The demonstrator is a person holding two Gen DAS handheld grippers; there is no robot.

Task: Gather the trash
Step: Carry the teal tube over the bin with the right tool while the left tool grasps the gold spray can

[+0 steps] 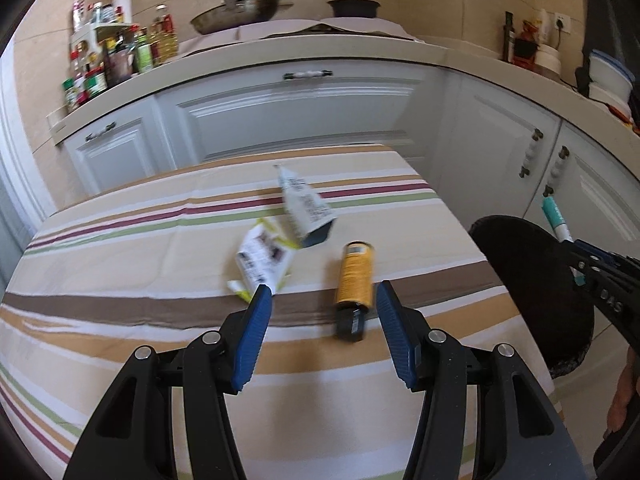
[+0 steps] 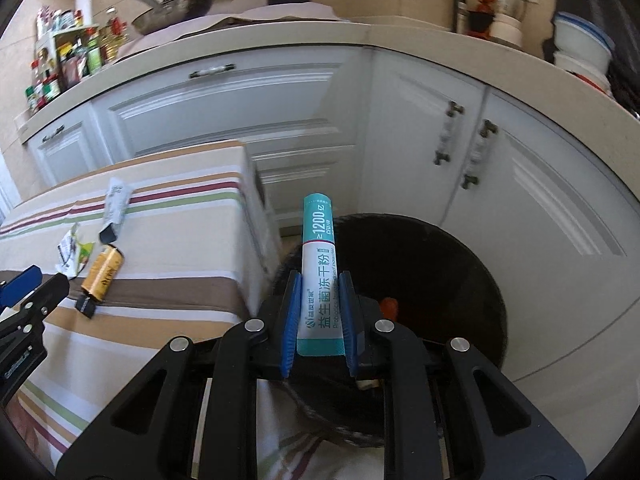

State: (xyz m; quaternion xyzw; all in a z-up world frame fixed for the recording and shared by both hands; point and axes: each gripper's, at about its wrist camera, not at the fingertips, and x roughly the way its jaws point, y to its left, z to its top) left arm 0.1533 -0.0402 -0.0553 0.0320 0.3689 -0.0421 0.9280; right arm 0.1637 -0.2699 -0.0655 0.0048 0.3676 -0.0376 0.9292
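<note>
Clamped between the blue pads of the right tool [image 2: 319, 312], a teal-and-white paper stick packet [image 2: 320, 272] hangs over the round black bin [image 2: 460, 264], not yet dropped. Left tool [image 1: 320, 300] is half open and empty above the striped tabletop [image 1: 120, 320], where a yellow cylindrical bottle [image 1: 354, 280], a white carton [image 1: 306, 204] and a torn wrapper [image 1: 264, 258] remain.

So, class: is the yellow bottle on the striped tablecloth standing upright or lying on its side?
Lying on its side. The yellow bottle rests lengthwise on the striped tablecloth, its dark cap towards the camera.
</note>
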